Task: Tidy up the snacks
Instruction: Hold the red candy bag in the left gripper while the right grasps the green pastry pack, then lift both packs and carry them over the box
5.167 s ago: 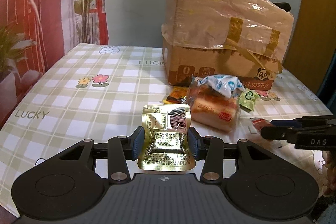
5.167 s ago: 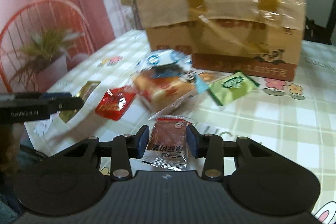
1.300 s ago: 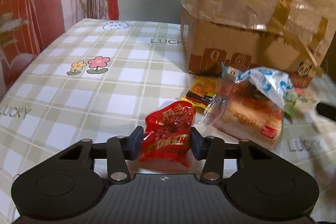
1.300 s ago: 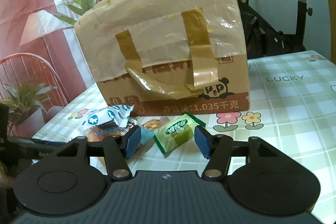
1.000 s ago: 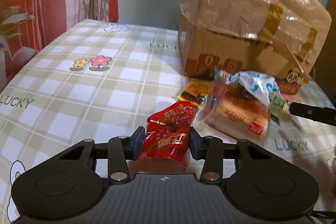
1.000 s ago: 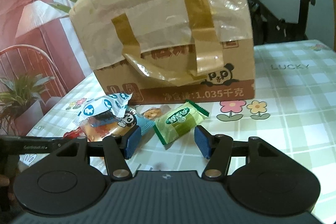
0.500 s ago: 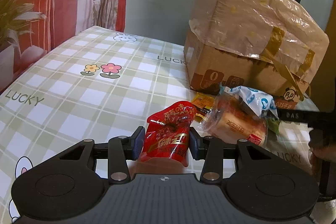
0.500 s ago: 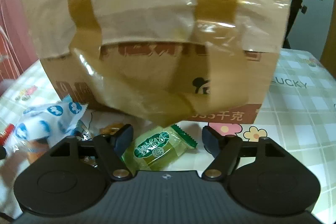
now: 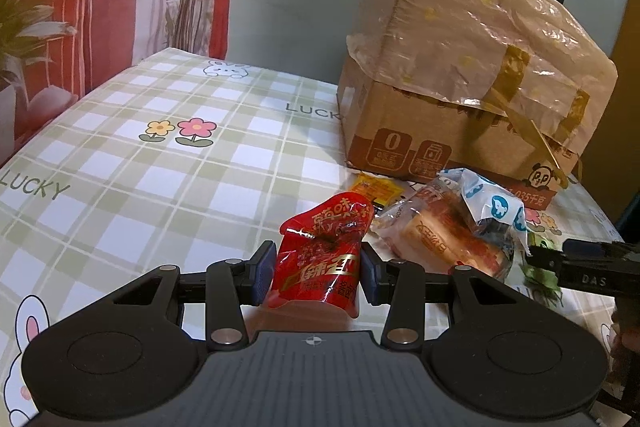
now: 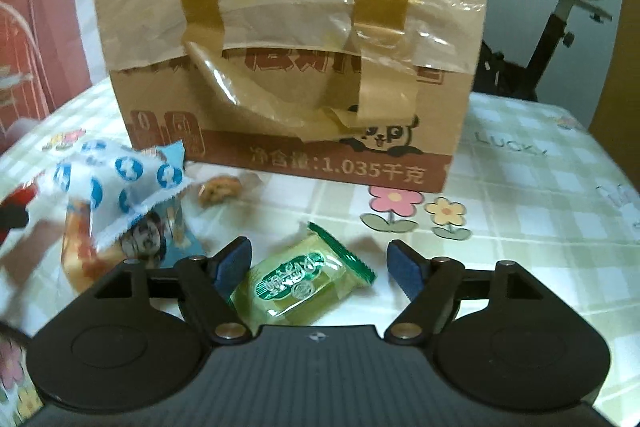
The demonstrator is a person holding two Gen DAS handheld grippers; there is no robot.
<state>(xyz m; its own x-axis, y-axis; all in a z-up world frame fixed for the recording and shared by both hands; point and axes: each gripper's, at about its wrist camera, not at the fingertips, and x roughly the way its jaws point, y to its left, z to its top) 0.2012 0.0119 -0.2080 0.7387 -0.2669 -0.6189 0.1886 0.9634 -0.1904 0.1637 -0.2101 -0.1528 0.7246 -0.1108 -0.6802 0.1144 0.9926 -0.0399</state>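
Red snack packet [image 9: 320, 259], green one [image 10: 298, 283] — green-checked tablecloth [image 9: 160, 163], flowered.

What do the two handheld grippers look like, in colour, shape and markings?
Both the left gripper and the right gripper have a black ribbed body, two round discs, silver rivets, black linkage arms and blue finger pads. Seen side-on, the right one bears white "DAS" lettering.

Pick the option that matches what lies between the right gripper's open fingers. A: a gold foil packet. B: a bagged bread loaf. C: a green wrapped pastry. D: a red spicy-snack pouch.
C: in the right wrist view the green wrapped pastry lies on the tablecloth between the spread fingers of the right gripper.
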